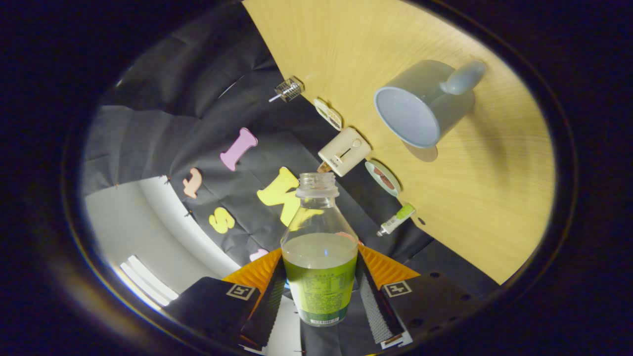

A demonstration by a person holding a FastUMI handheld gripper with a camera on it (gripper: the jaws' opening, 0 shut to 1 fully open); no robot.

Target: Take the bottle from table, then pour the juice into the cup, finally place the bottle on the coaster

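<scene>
Gripper view. The gripper (320,291) has both fingers pressed against the sides of one bottle (320,257), which stands between them; the fingers pinch it at its labelled lower body. The bottle is clear, uncapped, with its open neck pointing away from the fingers. It holds a pale greenish juice (319,249); the upper body and neck are empty of liquid. The whole scene appears rotated, so the wooden table (484,207) runs tilted across the far side of the view, and the bottle is clear of the table surface.

One cup (420,106) stands on the table, beyond the bottle's mouth and off to one side. It is a grey-blue mug with a single handle; its open mouth faces the camera, and no liquid is visible inside it.

Along the table's edge by the booth wall, five small items lie in a row: one small wire-cage object (289,89), one oval flat piece (328,114), one cream box-shaped item (345,151) just beyond the bottle's neck, one round disc with a pale green rim (383,178), and one small tube with a green label (397,219). Whether the disc is the coaster cannot be told.

Count: one bottle, one cup, five small items.
</scene>
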